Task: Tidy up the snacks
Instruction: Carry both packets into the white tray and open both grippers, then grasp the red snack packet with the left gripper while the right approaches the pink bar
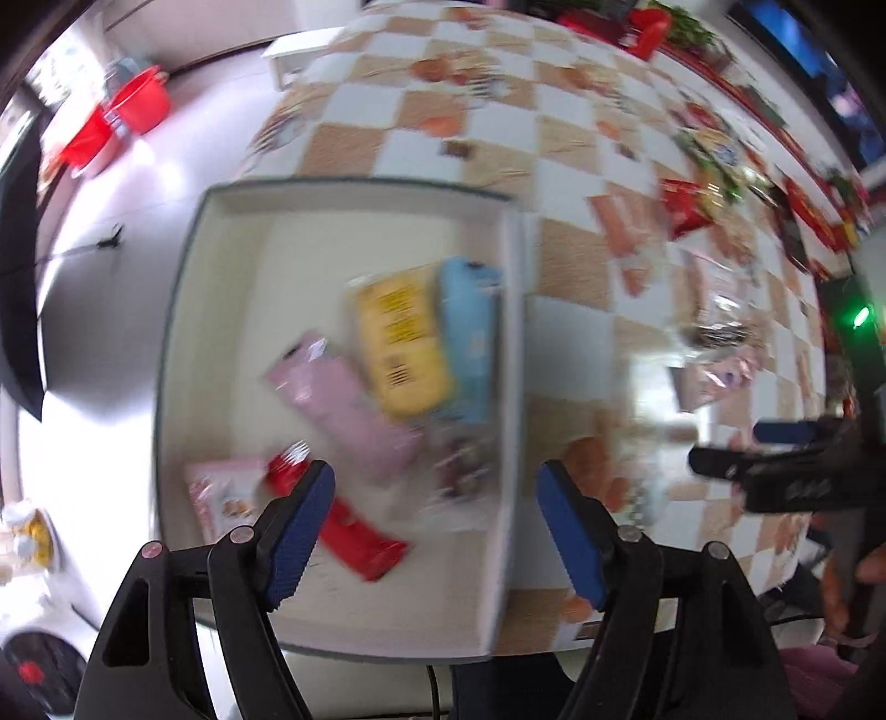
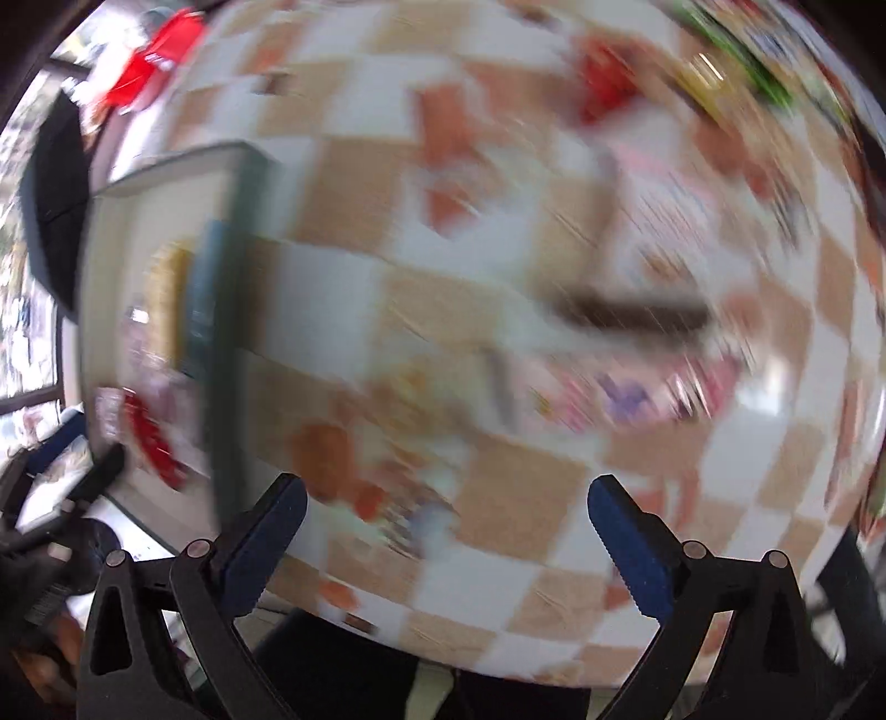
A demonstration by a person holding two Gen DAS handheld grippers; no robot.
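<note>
A white box (image 1: 221,288) sits at the table's left edge. It holds a yellow packet (image 1: 401,343), a light blue packet (image 1: 470,332), a pink packet (image 1: 343,404), a red packet (image 1: 354,531) and others. My left gripper (image 1: 434,531) is open and empty above the box's near right part. My right gripper (image 2: 446,545) is open and empty above the checkered tablecloth (image 2: 498,509); it also shows at the right of the left wrist view (image 1: 775,471). Loose snacks lie ahead of it, among them a clear pack with a dark snack (image 2: 631,318) and a pink wrapper (image 2: 637,399). The right wrist view is badly blurred.
More snack packets (image 1: 686,205) lie along the table's right and far side, with red items (image 1: 648,27) at the far edge. Red buckets (image 1: 133,105) stand on the floor at left. The box (image 2: 155,183) is left of my right gripper.
</note>
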